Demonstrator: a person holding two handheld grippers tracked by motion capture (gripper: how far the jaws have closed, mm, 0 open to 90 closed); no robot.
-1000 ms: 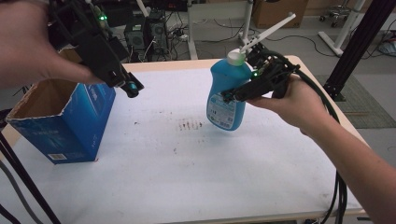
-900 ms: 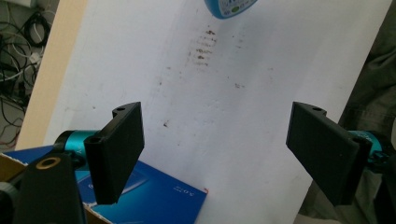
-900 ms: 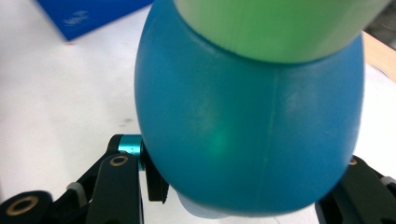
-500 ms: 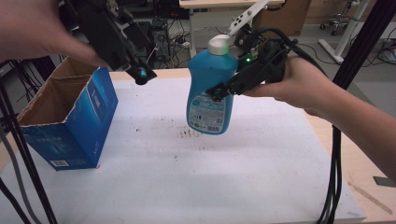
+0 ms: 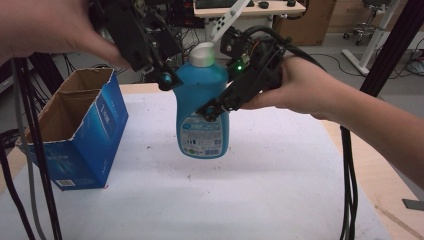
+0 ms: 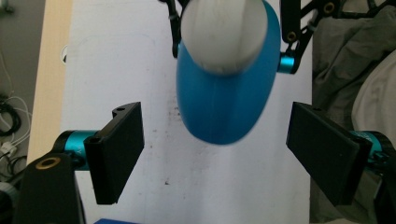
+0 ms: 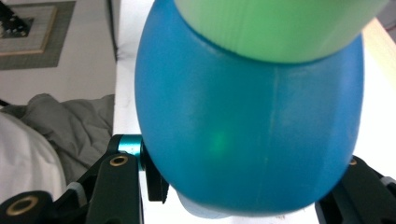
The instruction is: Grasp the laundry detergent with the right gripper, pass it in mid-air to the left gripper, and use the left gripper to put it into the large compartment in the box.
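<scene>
- I see a blue bottle with a white cap, held up in the air above the white table.
- Its front label is pale blue and white with rows of small print; I cannot read a word or a brand on it.
- The blue box stands open-topped at the table's left; its side carries a pale vertical strip and a small white panel, both too blurred for me to read.
- My right gripper clamps the bottle's upper body from the right; in the right gripper view the 2 jaws sit tight against the blue sides.
- My left gripper hangs at the bottle's left shoulder, just beside the cap. In the left gripper view its jaws stand wide apart, with the bottle between and beyond them and neither pad touching it.
- Against 1 second ago: the bottle stood on the table near its far right, and now it is lifted clear and sits nearer the middle, closer to the box.
- The right hand has come up and leftward with it, grip unchanged.
- The left gripper has left the box's far corner and moved right, up to the bottle's neck.
- The box stays where it was.
</scene>
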